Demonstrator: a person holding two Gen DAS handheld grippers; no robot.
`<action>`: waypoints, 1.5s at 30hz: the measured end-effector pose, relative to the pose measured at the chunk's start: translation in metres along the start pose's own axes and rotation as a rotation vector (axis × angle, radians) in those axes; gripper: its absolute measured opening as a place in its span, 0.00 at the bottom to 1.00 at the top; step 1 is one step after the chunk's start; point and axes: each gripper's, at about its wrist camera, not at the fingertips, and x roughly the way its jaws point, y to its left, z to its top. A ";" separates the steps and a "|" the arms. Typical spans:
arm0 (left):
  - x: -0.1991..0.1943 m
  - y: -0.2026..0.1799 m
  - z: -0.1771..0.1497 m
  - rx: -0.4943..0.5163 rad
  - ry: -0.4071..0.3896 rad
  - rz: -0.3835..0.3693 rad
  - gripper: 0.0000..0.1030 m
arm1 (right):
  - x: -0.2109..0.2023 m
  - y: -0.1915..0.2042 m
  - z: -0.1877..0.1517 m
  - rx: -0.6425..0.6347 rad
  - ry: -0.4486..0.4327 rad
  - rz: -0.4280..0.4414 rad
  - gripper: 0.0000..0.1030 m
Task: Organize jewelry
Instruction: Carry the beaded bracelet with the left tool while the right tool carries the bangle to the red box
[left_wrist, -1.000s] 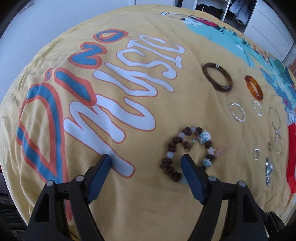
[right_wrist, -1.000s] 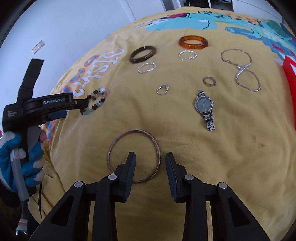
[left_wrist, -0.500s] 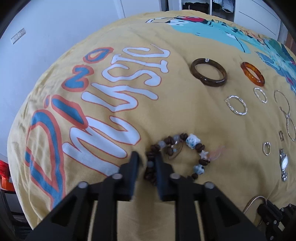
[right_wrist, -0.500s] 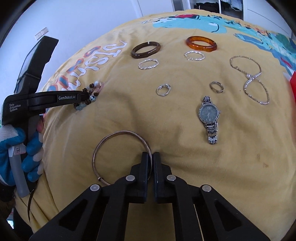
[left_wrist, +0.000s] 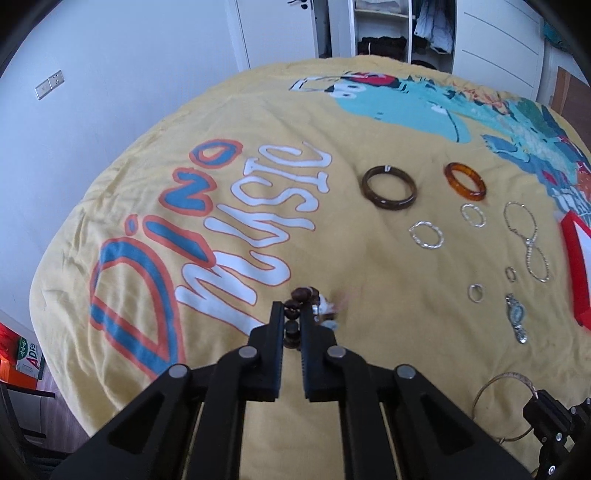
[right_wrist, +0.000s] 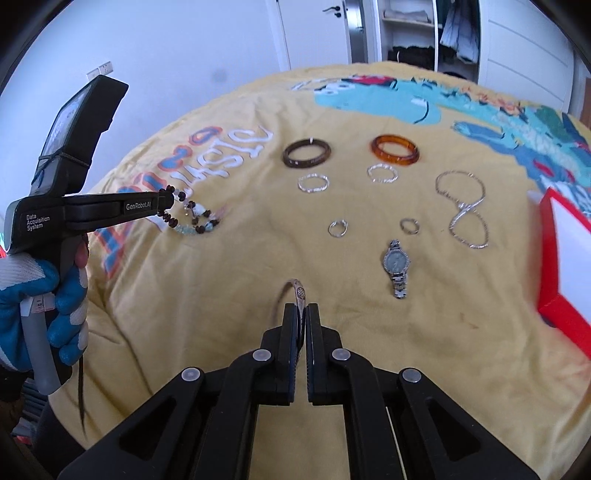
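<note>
Bright even daylight, soft shadows; strong fisheye warp, dark corners, slight blur.

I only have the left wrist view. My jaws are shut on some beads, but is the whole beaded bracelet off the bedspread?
Observer: In the right wrist view the left gripper holds one end; the rest of the beaded bracelet hangs below, close to the bedspread. Contact unclear.
Operator: What is the other gripper doing?
Observer: The right gripper is shut on the thin metal bangle, gripped edge-on.
Operator: Anything just ahead of it?
Observer: A silver watch lies ahead of it, to the right, apart from the bangle.
</note>
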 end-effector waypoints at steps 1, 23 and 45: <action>-0.009 0.001 -0.001 0.001 -0.011 -0.005 0.07 | -0.006 0.001 -0.001 0.000 -0.008 -0.005 0.04; -0.144 -0.059 -0.018 0.117 -0.160 -0.190 0.07 | -0.172 -0.051 -0.025 0.119 -0.238 -0.210 0.04; -0.106 -0.315 0.034 0.384 -0.102 -0.461 0.07 | -0.143 -0.270 0.004 0.311 -0.215 -0.380 0.04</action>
